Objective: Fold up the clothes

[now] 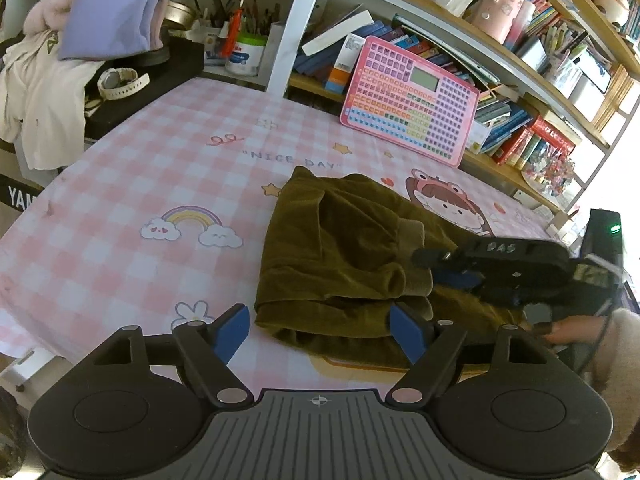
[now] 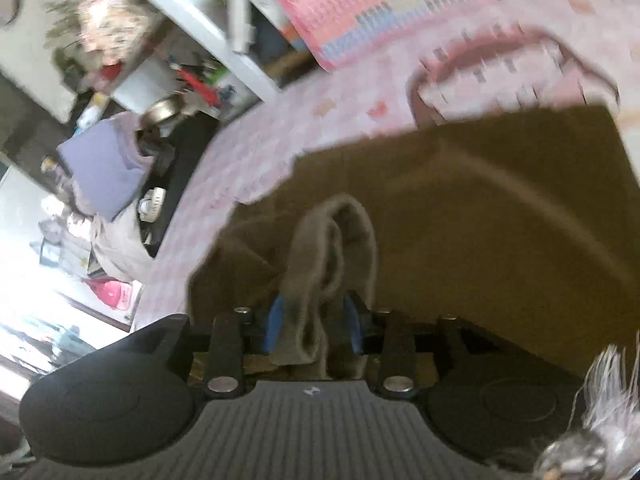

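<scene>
Olive-brown velvety garment (image 1: 340, 248), soft and rumpled, lies heaped on the pink-and-white checked cloth (image 1: 120, 184) with cartoon prints. Its ribbed cuff (image 2: 332, 256) sits pinched between the blue pads of the right gripper (image 2: 314, 328). Left gripper (image 1: 320, 328) stands spread wide at the garment's near edge, pads pressing nothing.

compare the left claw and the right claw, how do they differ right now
The left claw stands wide open with nothing between its blue pads, hovering at the near edge of the olive garment. The right claw is much narrower, its pads closed on a ribbed cuff of that garment. The left wrist view is sharp, the right wrist view is blurred. Both are black with blue pads and point down toward the pink checked cloth.
</scene>
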The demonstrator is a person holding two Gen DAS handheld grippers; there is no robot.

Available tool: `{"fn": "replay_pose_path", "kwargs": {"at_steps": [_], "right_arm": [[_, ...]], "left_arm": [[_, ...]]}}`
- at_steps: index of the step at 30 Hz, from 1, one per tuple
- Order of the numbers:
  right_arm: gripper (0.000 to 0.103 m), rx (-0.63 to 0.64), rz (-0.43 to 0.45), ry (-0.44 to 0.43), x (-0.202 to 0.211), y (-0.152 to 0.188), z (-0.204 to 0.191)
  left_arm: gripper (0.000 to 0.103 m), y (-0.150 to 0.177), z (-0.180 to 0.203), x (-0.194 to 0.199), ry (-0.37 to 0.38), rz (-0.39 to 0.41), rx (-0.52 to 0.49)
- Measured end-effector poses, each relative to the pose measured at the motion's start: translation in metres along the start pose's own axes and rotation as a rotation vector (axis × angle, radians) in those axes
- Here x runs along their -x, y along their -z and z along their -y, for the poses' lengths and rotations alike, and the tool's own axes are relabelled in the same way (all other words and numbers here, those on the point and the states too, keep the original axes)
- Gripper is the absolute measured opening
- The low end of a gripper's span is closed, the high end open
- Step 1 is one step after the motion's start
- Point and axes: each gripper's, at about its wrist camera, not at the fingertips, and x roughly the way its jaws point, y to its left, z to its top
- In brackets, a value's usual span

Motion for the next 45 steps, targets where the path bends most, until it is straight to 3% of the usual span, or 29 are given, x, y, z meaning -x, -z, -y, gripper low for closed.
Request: {"fn": "replay_pose_path", "kwargs": {"at_steps": [3, 6, 8, 13, 15, 17, 19, 29, 35, 37, 39, 41, 42, 45], "right_arm": [[0.032, 0.139, 0.033, 0.024, 0.004, 0.002, -0.02], [0.019, 0.194, -0.015, 0.098, -0.009, 0.007, -0.023], [0.016, 0.194, -0.047, 0.154, -0.019, 0.014, -0.013], [0.017, 0.153, -0.039, 0.133, -0.018, 0.02, -0.003], [0.018, 0.148, -0.015, 0.141, -0.01, 0.022, -0.006], [0.031, 0.151, 0.017, 0.171, 0.003, 0.026, -0.007], [0.037, 0.147, 0.037, 0.212, 0.017, 0.034, -0.004], [0.047, 0.079, 0.086, 0.432, 0.073, 0.072, 0.022], [0.048, -0.007, 0.154, 0.528, 0.098, 0.074, 0.038], [0.048, -0.032, 0.167, 0.544, 0.103, 0.076, 0.041], [0.048, -0.053, 0.176, 0.556, 0.107, 0.076, 0.043], [0.048, -0.074, 0.183, 0.562, 0.108, 0.076, 0.045], [0.048, -0.08, 0.185, 0.564, 0.108, 0.076, 0.045], [0.048, -0.087, 0.183, 0.568, 0.104, 0.074, 0.043]], "left_arm": [[0.08, -0.001, 0.0, -0.003, 0.009, -0.003, -0.003], [0.086, -0.002, -0.001, -0.003, 0.031, 0.002, -0.009], [0.088, -0.002, -0.004, -0.001, 0.044, 0.009, -0.005], [0.09, -0.005, -0.022, -0.007, 0.057, -0.009, 0.044], [0.09, -0.01, -0.031, -0.014, 0.083, -0.028, 0.064], [0.09, -0.017, -0.04, -0.024, 0.137, -0.053, 0.076], [0.089, -0.024, -0.046, -0.034, 0.157, -0.061, 0.081], [0.089, -0.061, -0.06, -0.109, 0.17, -0.123, 0.101], [0.088, -0.067, -0.07, -0.142, 0.26, -0.17, 0.195], [0.081, -0.069, -0.071, -0.147, 0.263, -0.177, 0.226], [0.041, -0.071, -0.07, -0.152, 0.252, -0.194, 0.262], [0.037, -0.071, -0.068, -0.155, 0.232, -0.217, 0.305], [0.027, -0.072, -0.065, -0.154, 0.235, -0.216, 0.3], [0.016, -0.078, -0.047, -0.139, 0.252, -0.164, 0.196]]}}
